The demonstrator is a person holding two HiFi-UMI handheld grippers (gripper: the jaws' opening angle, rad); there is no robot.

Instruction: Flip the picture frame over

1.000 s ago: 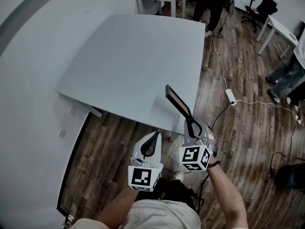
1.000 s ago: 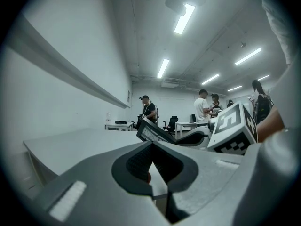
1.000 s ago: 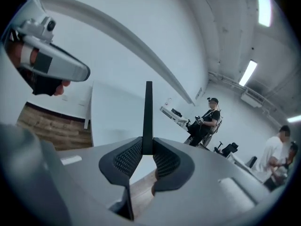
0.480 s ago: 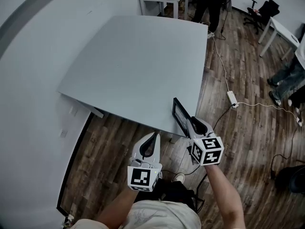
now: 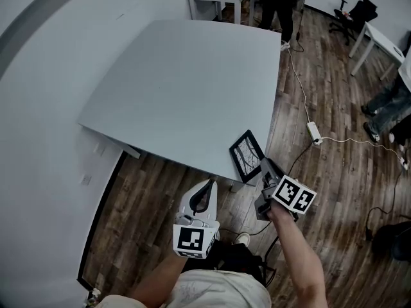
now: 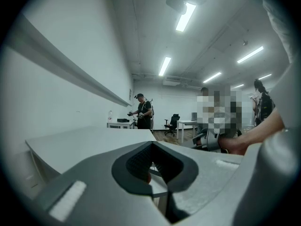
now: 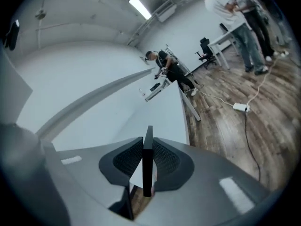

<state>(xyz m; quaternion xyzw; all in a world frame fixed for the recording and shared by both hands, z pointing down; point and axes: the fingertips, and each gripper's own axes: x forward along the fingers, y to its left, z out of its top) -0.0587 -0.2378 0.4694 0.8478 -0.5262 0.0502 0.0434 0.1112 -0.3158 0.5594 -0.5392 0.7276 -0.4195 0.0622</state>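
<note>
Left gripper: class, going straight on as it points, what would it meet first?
Probably the near edge of the grey table, just ahead of the left gripper; depth is hard to judge.

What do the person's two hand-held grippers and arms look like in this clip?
The left hand-held gripper and right hand-held gripper are light grey, with tapering jaws and dark ribbed pads. Each carries a white cube with black square markers, left and right. No cables show. The forearms are bare below a light shirt.
</note>
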